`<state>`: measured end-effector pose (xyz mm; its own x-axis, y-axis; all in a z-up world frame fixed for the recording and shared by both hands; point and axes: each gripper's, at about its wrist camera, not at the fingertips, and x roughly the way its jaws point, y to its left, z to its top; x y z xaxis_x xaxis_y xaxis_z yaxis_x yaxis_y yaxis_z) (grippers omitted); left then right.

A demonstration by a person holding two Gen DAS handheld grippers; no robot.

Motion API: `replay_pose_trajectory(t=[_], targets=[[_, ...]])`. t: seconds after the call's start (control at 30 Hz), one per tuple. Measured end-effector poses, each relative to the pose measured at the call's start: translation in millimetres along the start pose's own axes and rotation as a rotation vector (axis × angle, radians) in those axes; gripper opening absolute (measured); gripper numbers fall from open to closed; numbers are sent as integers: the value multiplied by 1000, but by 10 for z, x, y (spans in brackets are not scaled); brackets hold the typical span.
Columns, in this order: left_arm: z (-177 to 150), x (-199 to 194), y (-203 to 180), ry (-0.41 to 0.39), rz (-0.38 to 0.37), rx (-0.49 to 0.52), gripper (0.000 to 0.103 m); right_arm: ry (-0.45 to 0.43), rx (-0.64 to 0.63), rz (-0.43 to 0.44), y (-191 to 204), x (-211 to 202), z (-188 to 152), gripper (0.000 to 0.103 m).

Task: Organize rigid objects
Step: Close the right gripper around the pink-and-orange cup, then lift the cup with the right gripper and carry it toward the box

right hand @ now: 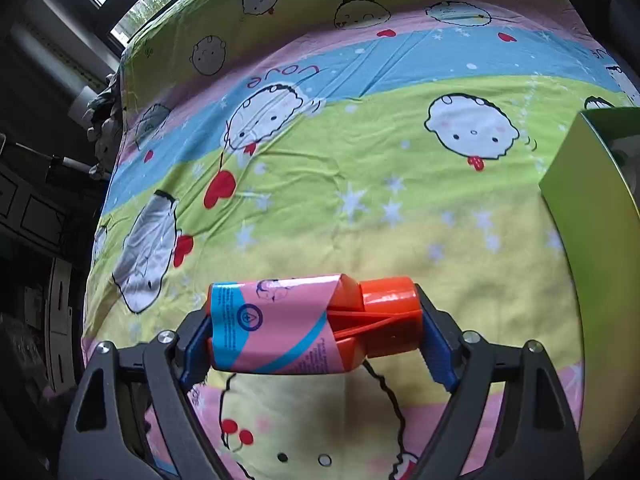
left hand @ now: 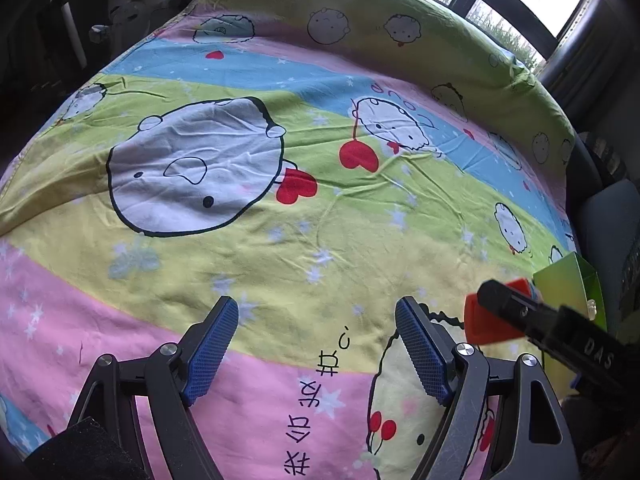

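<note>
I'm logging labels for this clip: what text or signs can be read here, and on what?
"DAS": on the right gripper, black body.
"Love": on the bedsheet, upside down.
Chinese characters: also on the bedsheet, not clear enough to quote.
Triangle in a circle: on the bottle.
Bottle's fine print: too small to read.

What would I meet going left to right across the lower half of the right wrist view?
Left blue-padded finger → pink-and-blue labelled orange bottle lying crosswise in the right gripper → its orange cap → right blue-padded finger → green cardboard box.
</note>
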<state>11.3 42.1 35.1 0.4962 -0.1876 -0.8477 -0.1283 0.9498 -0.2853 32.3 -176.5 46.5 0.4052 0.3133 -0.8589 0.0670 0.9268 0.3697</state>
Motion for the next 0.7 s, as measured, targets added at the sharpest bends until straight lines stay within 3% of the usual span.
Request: replay_pose_trajectory(t=[0.17, 0.5, 0.7], targets=[[-32, 23, -40, -1, 7, 14, 81, 27, -16, 41, -11, -50, -297, 85], [-118, 48, -175, 2, 8, 60, 81, -11, -18, 131, -102, -138, -353, 91], [-167, -67, -236, -16, -86, 72, 81, -95, 48, 178, -272, -404, -332, 91]])
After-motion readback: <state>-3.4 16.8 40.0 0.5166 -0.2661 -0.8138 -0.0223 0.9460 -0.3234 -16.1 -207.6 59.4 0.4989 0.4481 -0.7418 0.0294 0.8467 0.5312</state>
